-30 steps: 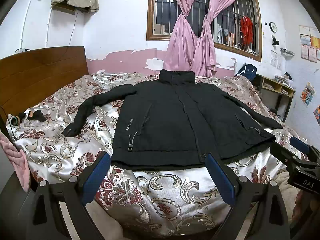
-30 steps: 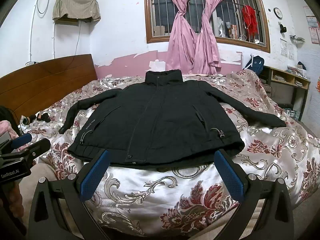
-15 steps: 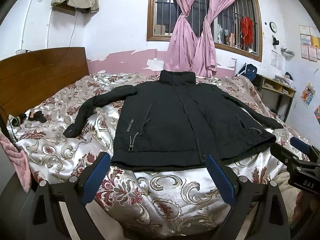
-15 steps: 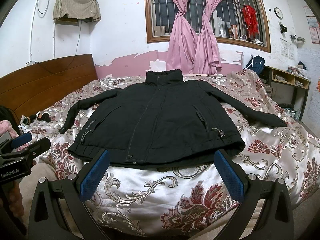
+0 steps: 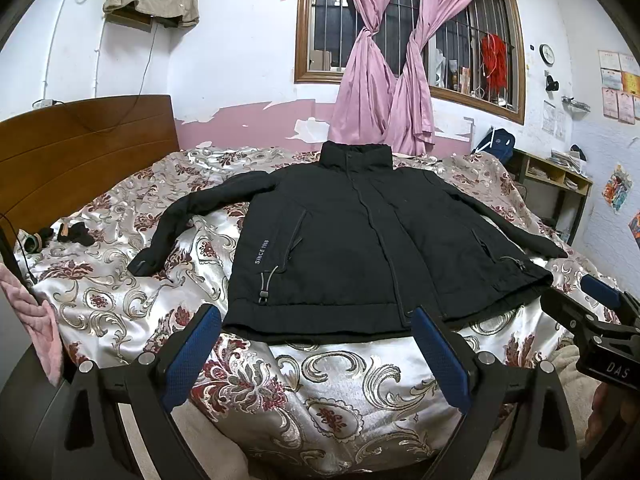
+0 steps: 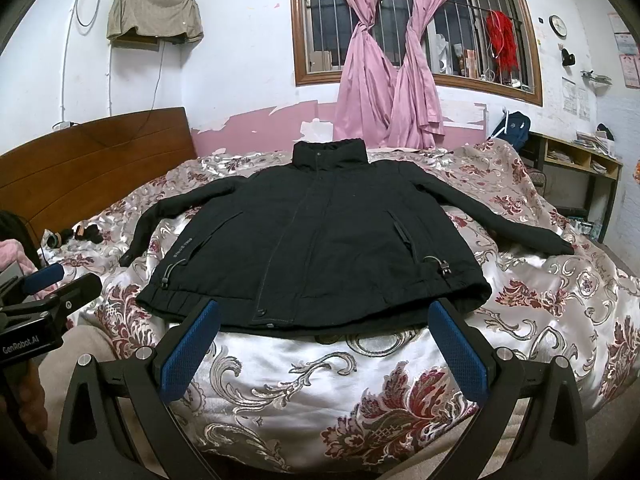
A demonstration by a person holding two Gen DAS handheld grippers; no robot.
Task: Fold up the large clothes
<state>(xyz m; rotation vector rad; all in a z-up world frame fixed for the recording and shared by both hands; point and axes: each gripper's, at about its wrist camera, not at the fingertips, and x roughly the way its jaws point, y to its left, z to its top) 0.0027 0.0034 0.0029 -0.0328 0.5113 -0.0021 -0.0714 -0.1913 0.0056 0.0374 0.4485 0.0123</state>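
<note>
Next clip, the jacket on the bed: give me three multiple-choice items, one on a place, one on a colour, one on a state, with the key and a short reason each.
1. Where does the jacket lie?
A. Spread flat on the bed
B. Hung at the window
C. On the floor

2. What colour are the curtains?
A. Green
B. Pink
C. White

3. How are the left gripper and right gripper?
A. Both shut on the hem
B. Left shut on a sleeve
C. Both open, holding nothing

Key:
1 A: it rests front up on the patterned cover, sleeves out to both sides.
2 B: two knotted pink drapes hang at the barred window.
3 C: in each wrist view the blue pads stand wide apart, short of the hem.
</note>
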